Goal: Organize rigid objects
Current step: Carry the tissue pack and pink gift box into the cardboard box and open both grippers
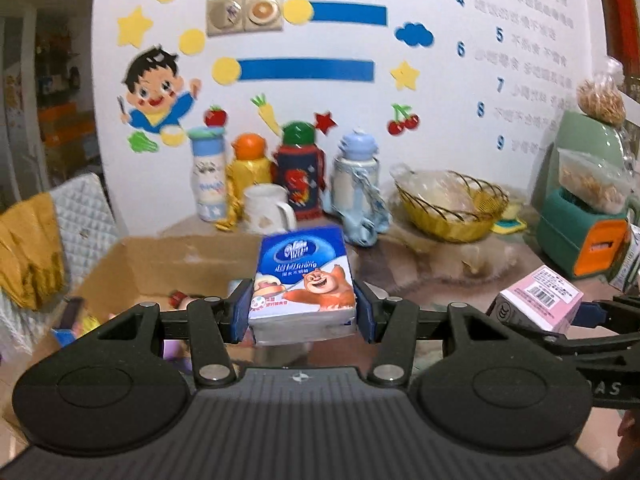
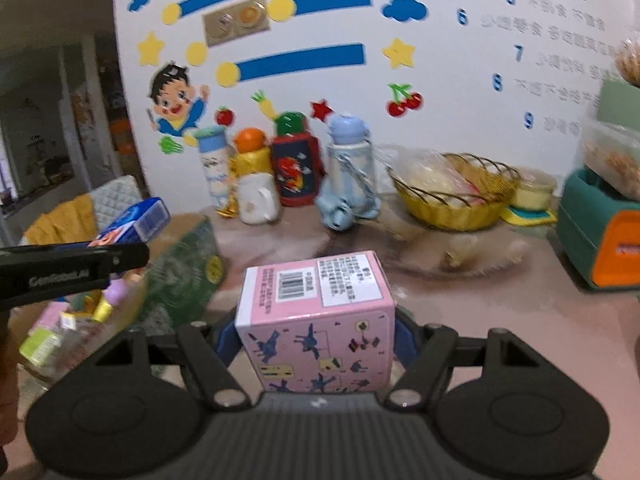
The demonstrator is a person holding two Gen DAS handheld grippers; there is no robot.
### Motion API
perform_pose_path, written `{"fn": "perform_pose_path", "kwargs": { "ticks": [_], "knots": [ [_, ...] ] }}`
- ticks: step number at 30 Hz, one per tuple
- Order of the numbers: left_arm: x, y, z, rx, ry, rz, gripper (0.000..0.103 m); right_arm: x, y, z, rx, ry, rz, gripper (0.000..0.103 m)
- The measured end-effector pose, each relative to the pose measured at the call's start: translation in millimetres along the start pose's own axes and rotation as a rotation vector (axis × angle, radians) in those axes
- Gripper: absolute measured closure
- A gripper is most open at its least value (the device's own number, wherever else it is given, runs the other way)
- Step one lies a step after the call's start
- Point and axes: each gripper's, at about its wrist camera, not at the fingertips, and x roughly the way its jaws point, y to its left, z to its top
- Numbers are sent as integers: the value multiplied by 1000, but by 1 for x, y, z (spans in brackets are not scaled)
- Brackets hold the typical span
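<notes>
left gripper (image 1: pixel 303 314) clamped on blue tissue pack (image 1: pixel 304 280), soft n squishy; right gripper (image 2: pixel 316 350) clamped on pink box (image 2: pixel 316 320), light stiff cardboard, grab flat sides imo

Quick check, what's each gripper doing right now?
Left gripper: shut on the blue tissue pack.
Right gripper: shut on the pink box.
</notes>
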Motion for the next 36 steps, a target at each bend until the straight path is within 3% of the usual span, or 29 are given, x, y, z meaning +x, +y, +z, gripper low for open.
{"fn": "perform_pose_path", "kwargs": {
  "ticks": [10,11,12,15,24,36],
  "knots": [
    [4,47,13,-41,-20,98,42,10,50,26,-46,-25,145,31],
    [4,52,14,-43,-22,110,52,13,56,28,-55,-25,159,31],
    [6,56,15,-45,-19,119,55,16,64,30,-70,-23,172,31],
    [12,70,16,-72,-9,129,56,25,81,34,-99,-15,204,31],
    [39,113,4,-127,49,211,57,54,118,35,-146,33,268,31],
    [11,157,-24,-192,65,293,55,99,175,33,-230,64,326,30]
  ]
}}
